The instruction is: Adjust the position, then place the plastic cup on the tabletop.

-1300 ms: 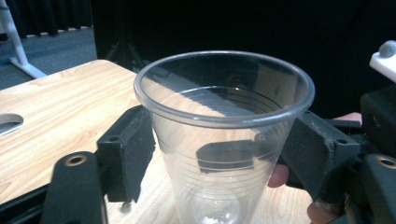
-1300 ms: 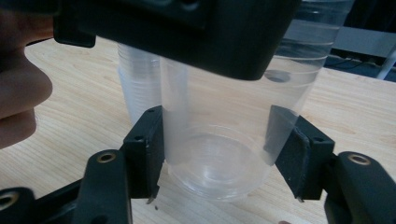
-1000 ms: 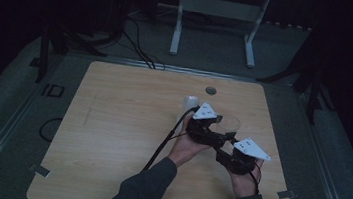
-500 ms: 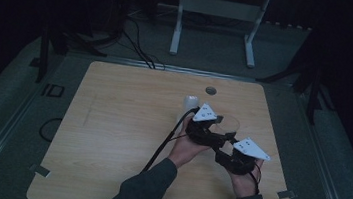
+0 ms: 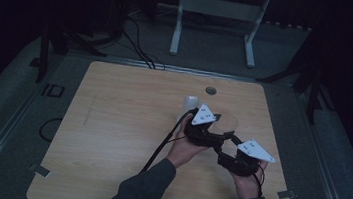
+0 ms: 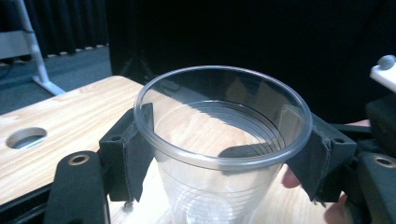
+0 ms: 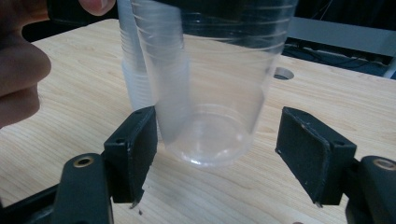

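Between the earlier high views and the present one, hardly anything shifts: both hands and both claws keep their places at the right-centre of the wooden surface [image 5: 111, 122]. Beyond them lies a round hole [image 5: 210, 90] in the board, and a white metal stand [image 5: 218, 13] rests on the floor behind. A stack of cups [image 7: 135, 70] stands on the surface just beside the held clear plastic cup [image 6: 219, 144], close to the left jaw in the right gripper view. The left claw [image 6: 224, 149] is closed on the cup below its rim, one pad pressing each side, holding it upright. The right claw [image 7: 219, 158] is wide open; the cup's base hangs between its jaws, near the left one, whether touching cannot be told, and apart from the other.
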A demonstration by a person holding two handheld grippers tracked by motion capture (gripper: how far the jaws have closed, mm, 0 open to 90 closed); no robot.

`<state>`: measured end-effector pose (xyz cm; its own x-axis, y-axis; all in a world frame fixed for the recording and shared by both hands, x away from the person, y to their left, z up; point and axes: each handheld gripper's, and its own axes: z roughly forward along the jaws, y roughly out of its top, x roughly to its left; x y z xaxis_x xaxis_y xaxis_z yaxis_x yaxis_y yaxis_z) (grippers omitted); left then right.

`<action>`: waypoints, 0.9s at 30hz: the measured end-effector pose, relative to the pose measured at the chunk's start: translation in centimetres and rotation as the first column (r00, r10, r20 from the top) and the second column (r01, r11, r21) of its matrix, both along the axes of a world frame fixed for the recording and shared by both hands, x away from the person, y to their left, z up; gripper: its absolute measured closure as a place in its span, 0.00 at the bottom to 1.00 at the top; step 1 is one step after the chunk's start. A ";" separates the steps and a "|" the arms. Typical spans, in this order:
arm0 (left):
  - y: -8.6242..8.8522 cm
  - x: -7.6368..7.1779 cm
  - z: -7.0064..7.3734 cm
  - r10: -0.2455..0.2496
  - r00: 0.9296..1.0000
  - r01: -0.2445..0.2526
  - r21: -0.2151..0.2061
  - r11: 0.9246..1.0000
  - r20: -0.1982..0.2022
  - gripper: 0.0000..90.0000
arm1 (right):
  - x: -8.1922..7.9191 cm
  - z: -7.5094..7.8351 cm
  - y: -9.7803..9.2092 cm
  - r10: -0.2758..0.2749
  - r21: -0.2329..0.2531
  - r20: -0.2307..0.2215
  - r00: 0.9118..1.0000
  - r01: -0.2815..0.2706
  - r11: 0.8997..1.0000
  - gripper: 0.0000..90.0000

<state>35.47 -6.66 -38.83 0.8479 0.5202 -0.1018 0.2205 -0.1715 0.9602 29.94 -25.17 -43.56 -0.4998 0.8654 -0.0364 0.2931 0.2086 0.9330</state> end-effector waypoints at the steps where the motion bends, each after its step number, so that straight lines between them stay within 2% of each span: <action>1: 0.1 0.0 0.0 0.011 1.000 -0.011 0.001 1.000 0.005 0.32 | -0.1 0.0 0.0 0.001 0.001 0.001 1.000 -0.001 1.000 0.32; 11: 0.7 0.1 -0.4 0.042 0.999 -0.043 0.013 0.999 0.022 0.32 | -0.4 0.1 -0.6 -0.012 -0.003 0.004 1.000 0.012 1.000 0.32; 27: 0.7 -0.1 -1.2 0.052 0.998 -0.054 0.032 0.998 0.046 0.32 | -0.5 0.3 -1.9 -0.040 0.009 0.011 0.999 0.039 0.999 0.32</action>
<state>35.32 -5.93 -39.99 0.8224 0.5671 -0.0458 0.1866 -0.1928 0.9633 29.43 -27.07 -43.27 -0.4649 0.8847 -0.0339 0.2903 0.1885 0.9382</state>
